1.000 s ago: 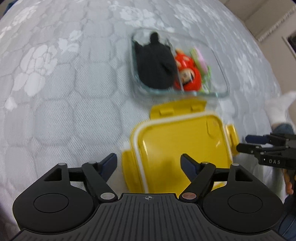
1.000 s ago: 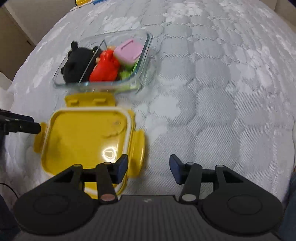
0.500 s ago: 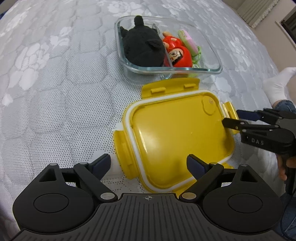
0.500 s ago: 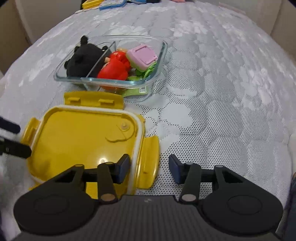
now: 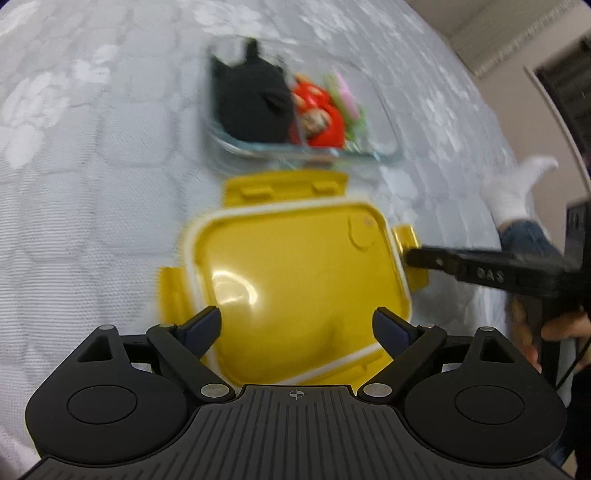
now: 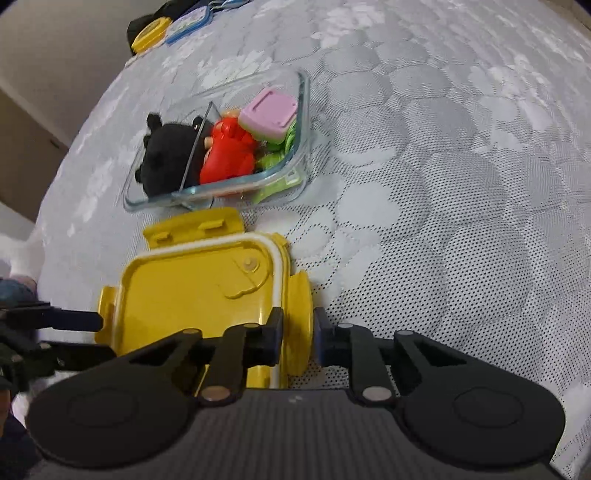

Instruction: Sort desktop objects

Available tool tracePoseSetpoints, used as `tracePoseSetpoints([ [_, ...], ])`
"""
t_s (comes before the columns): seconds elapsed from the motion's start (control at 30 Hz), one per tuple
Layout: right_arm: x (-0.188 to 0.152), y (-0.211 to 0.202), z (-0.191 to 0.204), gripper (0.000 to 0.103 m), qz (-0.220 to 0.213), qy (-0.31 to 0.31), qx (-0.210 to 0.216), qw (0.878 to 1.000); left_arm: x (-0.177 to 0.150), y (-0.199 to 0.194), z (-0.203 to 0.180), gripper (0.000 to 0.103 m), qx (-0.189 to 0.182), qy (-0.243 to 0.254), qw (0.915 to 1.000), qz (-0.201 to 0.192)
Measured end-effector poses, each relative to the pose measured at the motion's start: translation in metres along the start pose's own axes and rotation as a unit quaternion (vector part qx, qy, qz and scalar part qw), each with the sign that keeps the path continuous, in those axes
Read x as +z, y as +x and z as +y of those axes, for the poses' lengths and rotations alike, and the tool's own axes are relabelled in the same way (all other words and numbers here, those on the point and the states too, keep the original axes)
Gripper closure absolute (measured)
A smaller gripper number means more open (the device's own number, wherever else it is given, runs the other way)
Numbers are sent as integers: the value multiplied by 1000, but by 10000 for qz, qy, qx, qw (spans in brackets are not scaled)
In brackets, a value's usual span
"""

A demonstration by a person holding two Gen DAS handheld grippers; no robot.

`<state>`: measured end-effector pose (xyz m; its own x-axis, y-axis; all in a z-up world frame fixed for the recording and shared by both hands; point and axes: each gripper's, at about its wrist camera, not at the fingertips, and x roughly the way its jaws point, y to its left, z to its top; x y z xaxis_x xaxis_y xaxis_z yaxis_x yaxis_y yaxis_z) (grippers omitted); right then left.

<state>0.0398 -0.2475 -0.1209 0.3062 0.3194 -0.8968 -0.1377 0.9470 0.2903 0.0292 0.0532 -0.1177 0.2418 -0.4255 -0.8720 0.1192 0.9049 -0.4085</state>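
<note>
A yellow lid (image 5: 295,266) with white seal and side clip flaps lies on the grey quilted surface; it also shows in the right wrist view (image 6: 195,299). Behind it stands a glass container (image 5: 384,155) (image 6: 303,96) holding a black plush (image 5: 255,103) (image 6: 166,158), a red figure (image 5: 321,122) (image 6: 229,155), a pink block (image 6: 269,114) and green pieces. My left gripper (image 5: 295,326) is open, hovering over the lid's near edge. My right gripper (image 6: 298,334) is shut on the lid's right clip flap (image 6: 298,317); it shows in the left wrist view (image 5: 413,256) at that flap.
The quilted grey surface (image 6: 443,184) spreads wide to the right. A yellow and a blue item (image 6: 170,26) lie at its far left edge. A white sock and jeans leg (image 5: 517,199) sit at the right in the left wrist view.
My right gripper closed onto the lid's right clip flap. The left gripper moved closer over the lid and stays open. Both views shifted.
</note>
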Motion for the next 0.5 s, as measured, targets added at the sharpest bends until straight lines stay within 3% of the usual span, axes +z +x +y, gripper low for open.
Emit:
tracePoseSetpoints([
  [0.1, 0, -4, 1, 84, -35, -78, 6, 10000, 3, -12, 26, 10, -85, -537, 9984, -150],
  [0.23, 0, -8, 0, 69, 31, 55, 164, 9998, 0, -7, 62, 15, -350, -1351, 9902, -31],
  [0.33, -4, -11, 3, 58, 32, 52, 175, 9998, -3, 10, 65, 31, -210, -1458, 9888, 247],
  [0.5, -14, 1, 9, 58, 62, -238, -209, 9995, 1, 27, 56, 31, -297, -1400, 9893, 298],
])
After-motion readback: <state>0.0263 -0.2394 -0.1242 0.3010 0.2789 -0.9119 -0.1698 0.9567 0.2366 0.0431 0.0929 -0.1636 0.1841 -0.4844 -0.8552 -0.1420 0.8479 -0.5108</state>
